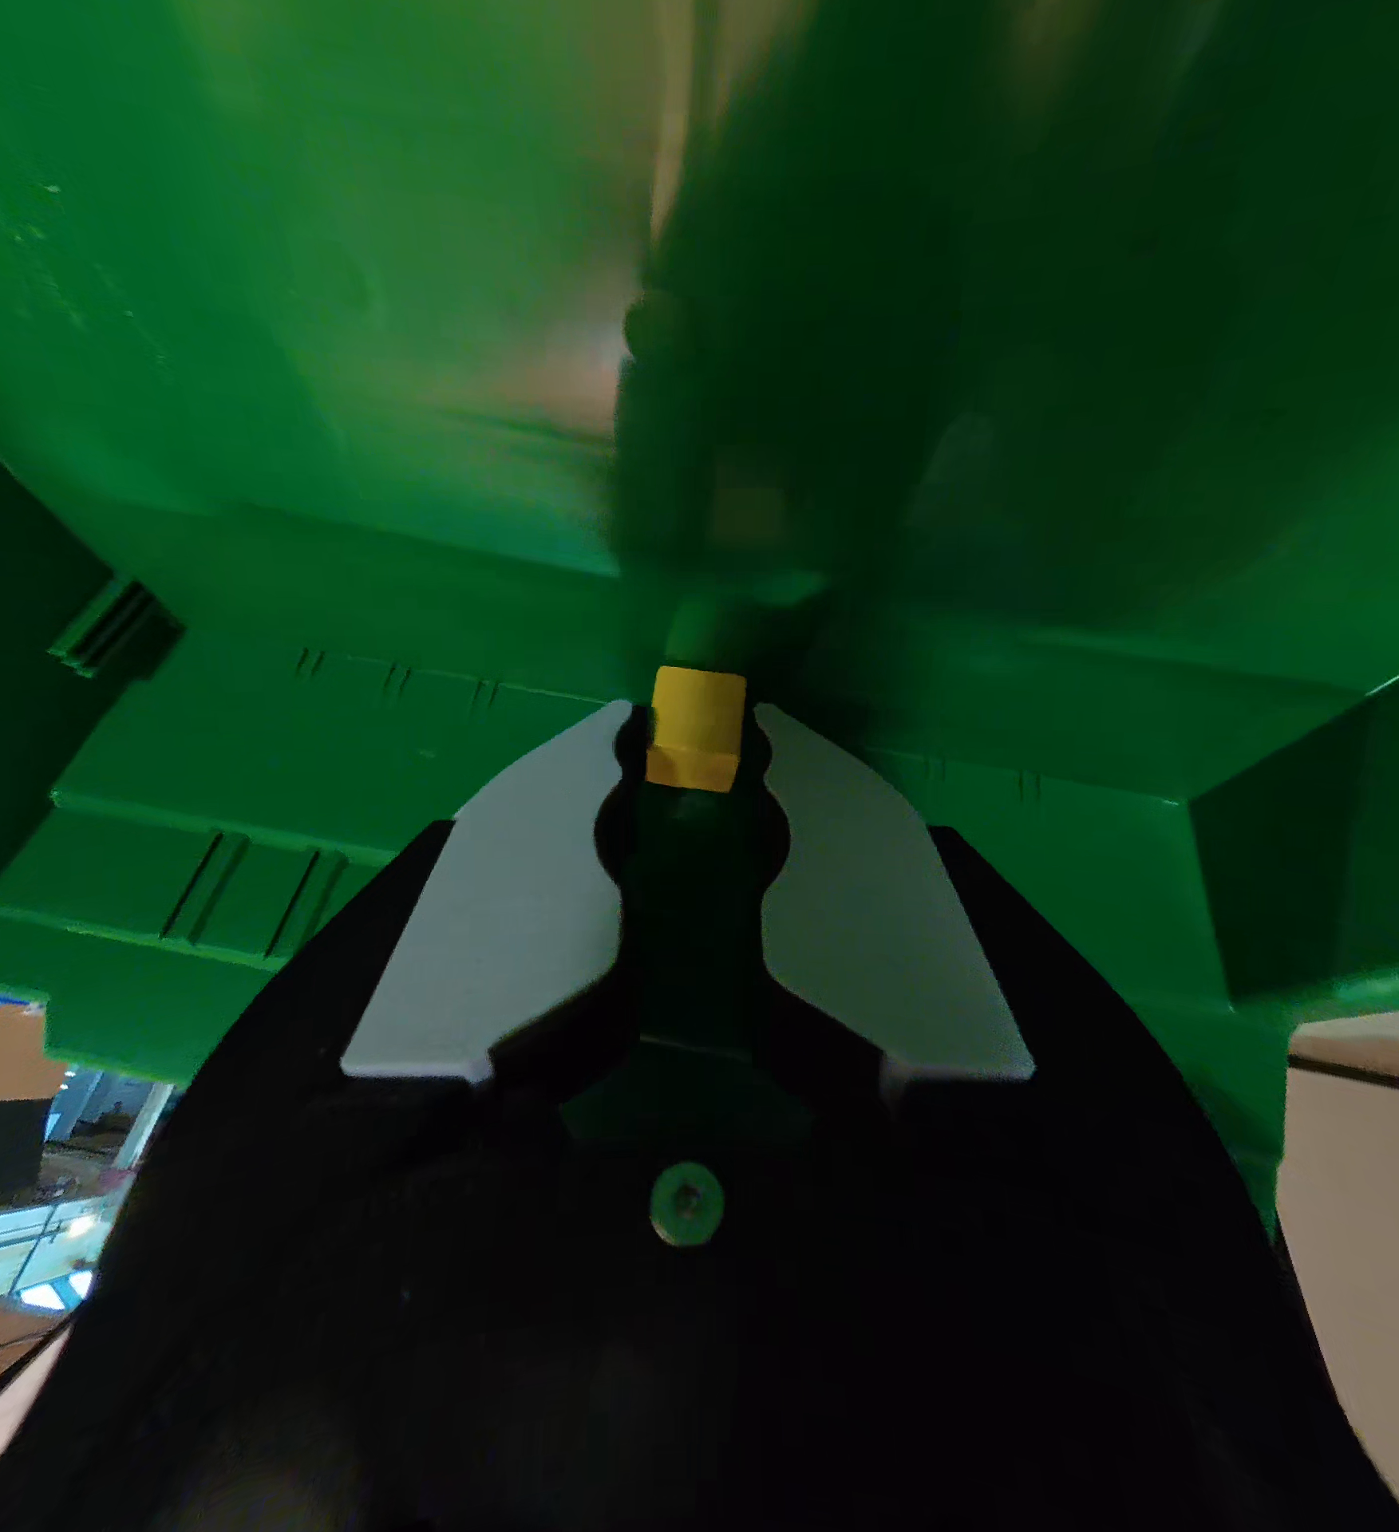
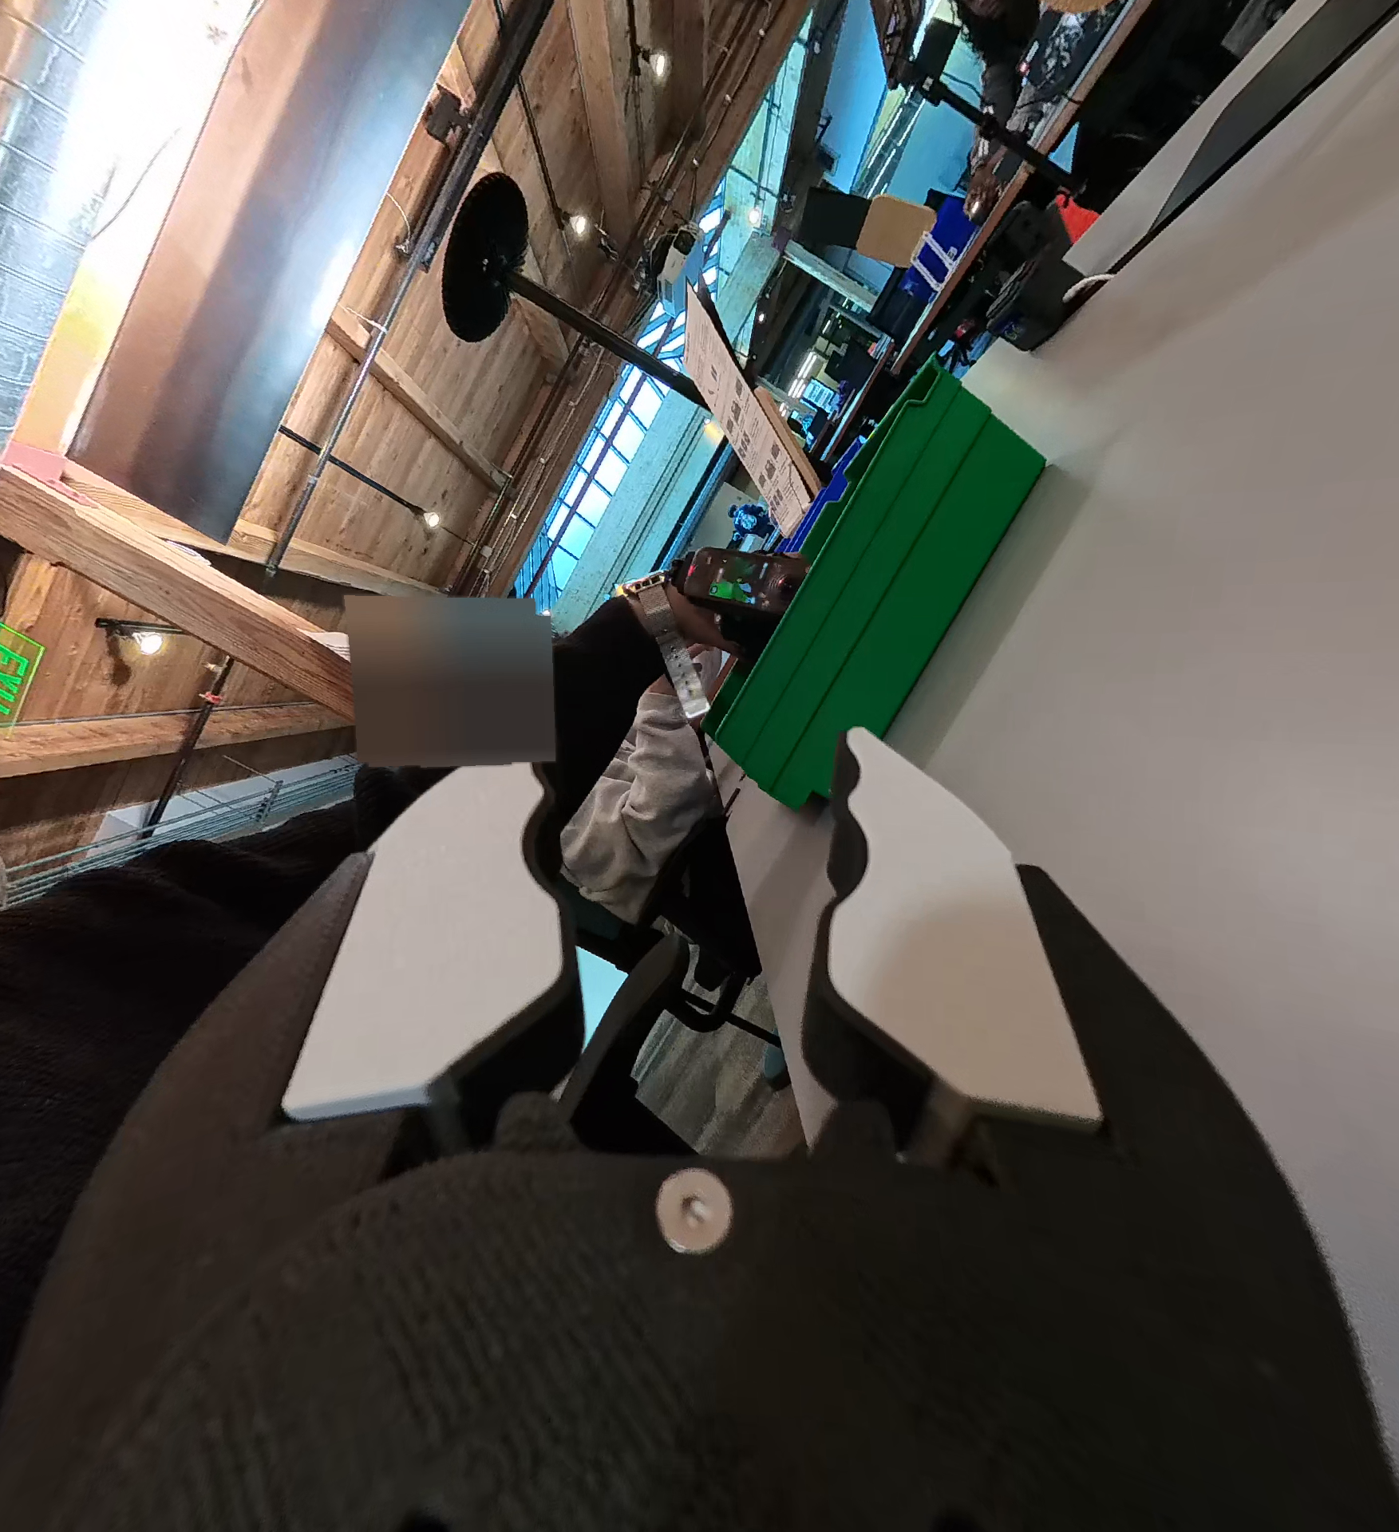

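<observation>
My left gripper [image 1: 693, 729] is shut on a small yellow block [image 1: 693, 728], pinched between its two fingertips. It reaches into a green plastic bin [image 1: 281, 332], whose inside walls and stepped rim fill the left wrist view. A dark shadow lies on the bin wall past the block. My right gripper [image 2: 692, 767] is open and empty, held rolled on its side above the white table [image 2: 1218, 663]. In the right wrist view the same green bin [image 2: 870, 597] stands on the table ahead, with the other hand-held gripper [image 2: 733, 580] at its rim.
A person in a dark top and light sleeve [image 2: 638, 796] sits at the table behind the bin. A blue bin [image 2: 833, 489] stands just beyond the green one. A dark device [image 2: 1027, 282] sits farther along the table. White table [image 1: 1376, 1243] shows right of the bin.
</observation>
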### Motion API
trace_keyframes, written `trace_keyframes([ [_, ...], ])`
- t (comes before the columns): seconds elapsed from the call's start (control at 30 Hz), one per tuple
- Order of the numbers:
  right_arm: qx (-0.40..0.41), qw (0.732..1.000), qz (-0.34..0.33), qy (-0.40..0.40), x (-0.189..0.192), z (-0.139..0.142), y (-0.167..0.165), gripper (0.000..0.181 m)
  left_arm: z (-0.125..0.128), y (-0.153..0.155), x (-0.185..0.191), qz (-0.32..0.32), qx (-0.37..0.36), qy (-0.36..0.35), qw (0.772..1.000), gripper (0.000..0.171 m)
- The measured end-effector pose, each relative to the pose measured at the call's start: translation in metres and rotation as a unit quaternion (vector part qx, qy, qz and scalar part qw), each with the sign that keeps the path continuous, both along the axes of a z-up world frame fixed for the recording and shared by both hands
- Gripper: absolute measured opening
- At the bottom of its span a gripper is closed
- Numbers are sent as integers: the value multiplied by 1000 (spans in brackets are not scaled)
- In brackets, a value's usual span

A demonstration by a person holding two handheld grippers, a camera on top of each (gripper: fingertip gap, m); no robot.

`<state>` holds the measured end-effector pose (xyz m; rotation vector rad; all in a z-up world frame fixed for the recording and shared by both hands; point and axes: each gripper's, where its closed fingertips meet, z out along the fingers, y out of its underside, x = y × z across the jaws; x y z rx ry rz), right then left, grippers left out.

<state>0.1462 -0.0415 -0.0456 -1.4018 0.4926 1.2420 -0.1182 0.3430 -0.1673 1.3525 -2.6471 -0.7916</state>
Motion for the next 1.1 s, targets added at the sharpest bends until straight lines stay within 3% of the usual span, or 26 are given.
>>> trace_keyframes([
  [0.13, 2, 1000, -2, 3, 2, 1, -1, 62, 30, 4, 23, 3, 18, -80, 997, 24],
  [0.23, -4, 1000, -14, 8, 8, -4, -1, 60, 83, -18, 73, 25, -13, -266, 964, 24],
  [0.3, 0, 1000, -10, 21, 9, -2, -1, 58, 126, -69, 111, 58, -131, -404, 904, 24],
  [0.37, 9, 1000, -9, 23, 8, 2, -3, 58, 173, -128, 142, 90, -261, -508, 816, 23],
  [0.43, 8, 1000, -12, 2, 4, 6, -3, 65, 209, -183, 161, 106, -353, -579, 728, 23],
  [0.5, 7, 999, -8, -36, -2, 8, -4, 69, 224, -233, 173, 141, -428, -613, 649, 22],
  [0.63, 19, 994, -5, -104, -13, 15, -6, 65, 201, -316, 194, 227, -582, -596, 505, 22],
  [0.8, 11, 992, -1, -123, -15, 10, -7, 57, 153, -359, 215, 283, -686, -543, 394, 22],
  [0.87, 10, 993, -8, -116, -13, 10, -7, 53, 140, -366, 219, 296, -692, -539, 379, 22],
  [0.97, 17, 995, -10, -95, -15, 10, -5, 43, 130, -378, 217, 281, -694, -537, 390, 22],
  [1.1, 9, 995, 10, -99, -28, 5, 0, 47, 131, -382, 213, 256, -690, -547, 399, 22],
])
